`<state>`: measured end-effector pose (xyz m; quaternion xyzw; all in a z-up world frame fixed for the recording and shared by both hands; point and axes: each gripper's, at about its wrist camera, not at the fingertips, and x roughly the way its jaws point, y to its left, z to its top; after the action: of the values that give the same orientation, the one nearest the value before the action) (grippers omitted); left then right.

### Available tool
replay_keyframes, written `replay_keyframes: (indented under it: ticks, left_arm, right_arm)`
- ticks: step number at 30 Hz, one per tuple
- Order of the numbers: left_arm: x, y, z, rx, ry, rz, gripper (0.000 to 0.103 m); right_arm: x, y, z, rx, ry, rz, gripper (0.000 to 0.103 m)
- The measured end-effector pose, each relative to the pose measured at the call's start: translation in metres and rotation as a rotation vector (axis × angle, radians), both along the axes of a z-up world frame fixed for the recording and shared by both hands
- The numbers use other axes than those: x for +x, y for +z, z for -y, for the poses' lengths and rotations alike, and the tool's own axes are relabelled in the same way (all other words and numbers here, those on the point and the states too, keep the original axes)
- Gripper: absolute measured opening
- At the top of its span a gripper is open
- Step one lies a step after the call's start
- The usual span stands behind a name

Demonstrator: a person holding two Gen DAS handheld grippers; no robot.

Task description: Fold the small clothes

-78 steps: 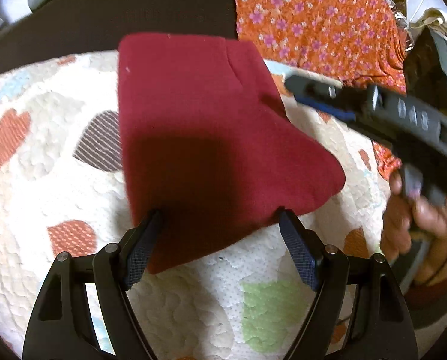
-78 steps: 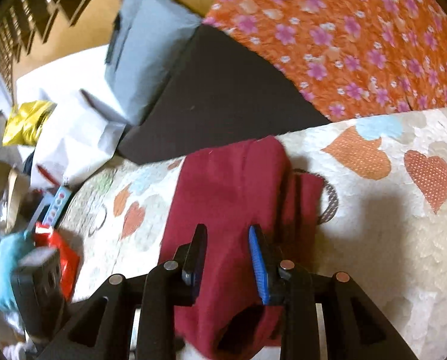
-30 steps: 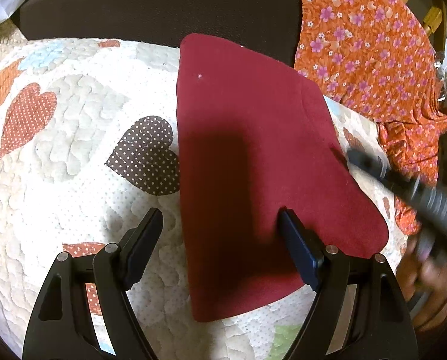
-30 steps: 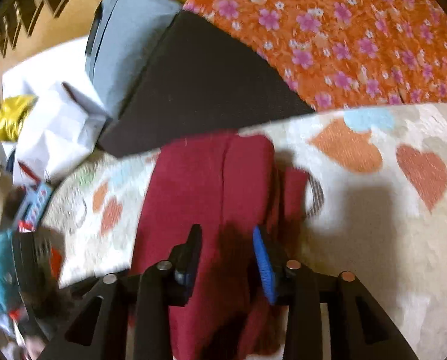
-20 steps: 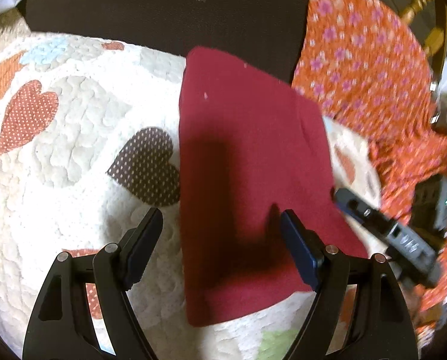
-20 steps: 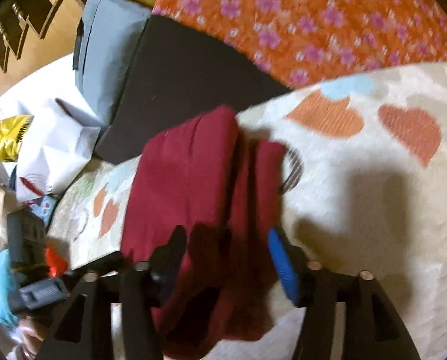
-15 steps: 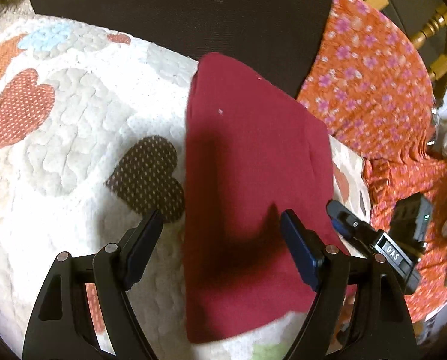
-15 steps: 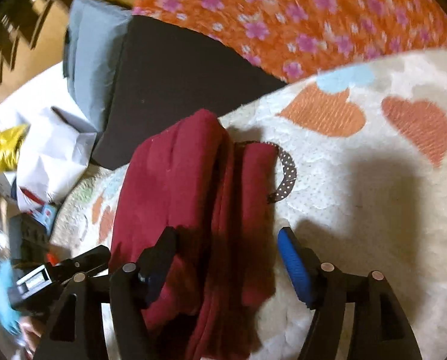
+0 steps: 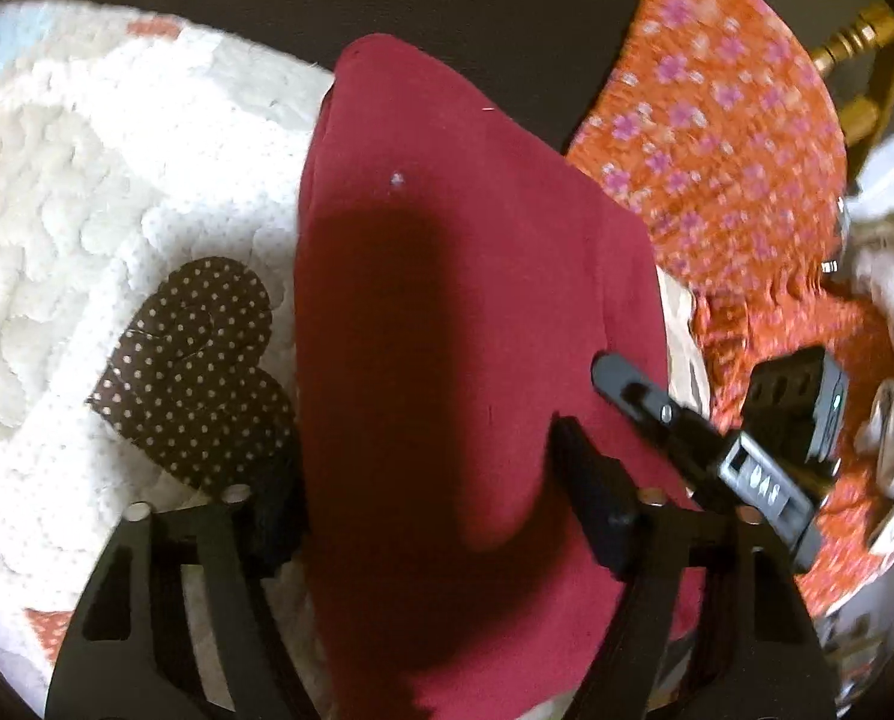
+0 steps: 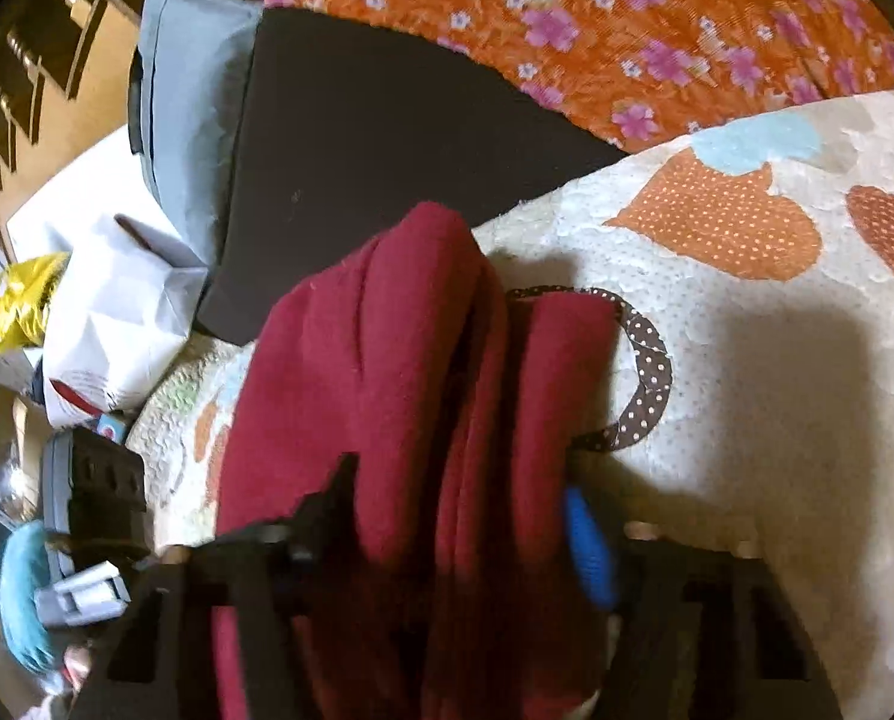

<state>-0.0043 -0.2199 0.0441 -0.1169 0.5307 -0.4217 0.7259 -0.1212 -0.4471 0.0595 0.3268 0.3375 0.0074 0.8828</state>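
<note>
The heart-patterned quilt (image 9: 87, 210) carries everything I am working on and fills most of both my views. Beyond its far edge lies a dark cushion (image 9: 447, 0), and past the far right corner an orange flowered cloth (image 9: 717, 150) spreads out, with a wooden chair (image 9: 855, 42) behind it. In the right wrist view a grey pillow (image 10: 189, 108) sits against the dark cushion's left side.

The maroon garment (image 9: 447, 300) lies folded into a long strip on the quilt. Its far end reaches the quilt's far edge at the dark cushion, and its right side runs near the quilt's right edge. From the right it shows as several stacked layers with a narrower fold alongside.

My left claw (image 9: 432, 516) straddles the near part of the strip. One finger stands at the cloth's left edge and the other over its top. Its jaws have just been closing, yet the cloth lies flat between them and I see no pinch, so this claw is released.

My right claw (image 10: 456, 522) has also just been closing, with the bunched layers filling the gap from finger to finger. The picture is blurred there, so I cannot tell whether it is clenched on them.

A brown dotted heart (image 9: 189, 372) on the quilt lies just left of the garment, partly tucked under it
</note>
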Motion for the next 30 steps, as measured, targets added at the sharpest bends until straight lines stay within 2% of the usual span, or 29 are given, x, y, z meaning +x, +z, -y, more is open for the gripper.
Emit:
replay_keyframes:
  ticks: [3, 5, 8, 11, 14, 15, 17, 18, 21, 24, 27, 30]
  left_arm:
    - [-0.011, 0.012, -0.014, 0.0, -0.015, -0.024, 0.06]
    - [-0.026, 0.023, -0.026, 0.018, -0.018, -0.015, 0.059]
    - [-0.054, 0.037, -0.049, 0.059, -0.03, 0.001, 0.059]
    - [-0.089, 0.046, -0.077, 0.098, -0.03, 0.0, 0.059]
    - [-0.121, 0.041, -0.094, 0.135, -0.026, 0.002, 0.059]
    - [-0.133, 0.034, -0.099, 0.161, -0.023, -0.006, 0.059]
    - [-0.147, 0.02, -0.104, 0.221, -0.01, -0.022, 0.06]
    - [-0.151, 0.015, -0.106, 0.241, -0.002, -0.011, 0.062]
    - [-0.163, 0.025, -0.112, 0.257, 0.029, 0.075, 0.065]
    - [-0.172, 0.04, -0.119, 0.281, 0.094, 0.192, 0.065]
    - [-0.177, 0.045, -0.12, 0.318, 0.123, 0.272, 0.065]
    - [-0.175, 0.043, -0.115, 0.333, 0.132, 0.297, 0.065]
  right_arm:
    - [-0.011, 0.018, -0.019, -0.022, 0.032, 0.008, 0.047]
    - [-0.025, 0.029, -0.037, -0.049, 0.054, 0.015, 0.047]
    - [-0.052, 0.032, -0.059, 0.0, 0.044, -0.015, 0.047]
    - [-0.086, 0.028, -0.083, 0.025, 0.055, -0.025, 0.047]
    - [-0.116, 0.013, -0.102, 0.053, 0.045, -0.063, 0.047]
    - [-0.122, 0.006, -0.106, 0.054, 0.041, -0.084, 0.047]
    - [-0.125, -0.014, -0.114, 0.011, 0.047, -0.186, 0.052]
    - [-0.127, -0.017, -0.115, -0.006, 0.053, -0.202, 0.056]
    - [-0.144, 0.0, -0.11, -0.007, 0.015, -0.175, 0.057]
    - [-0.164, 0.033, -0.109, -0.117, -0.041, -0.107, 0.057]
    - [-0.157, 0.056, -0.123, -0.201, 0.034, -0.054, 0.043]
    - [-0.137, 0.062, -0.139, -0.237, 0.083, -0.036, 0.042]
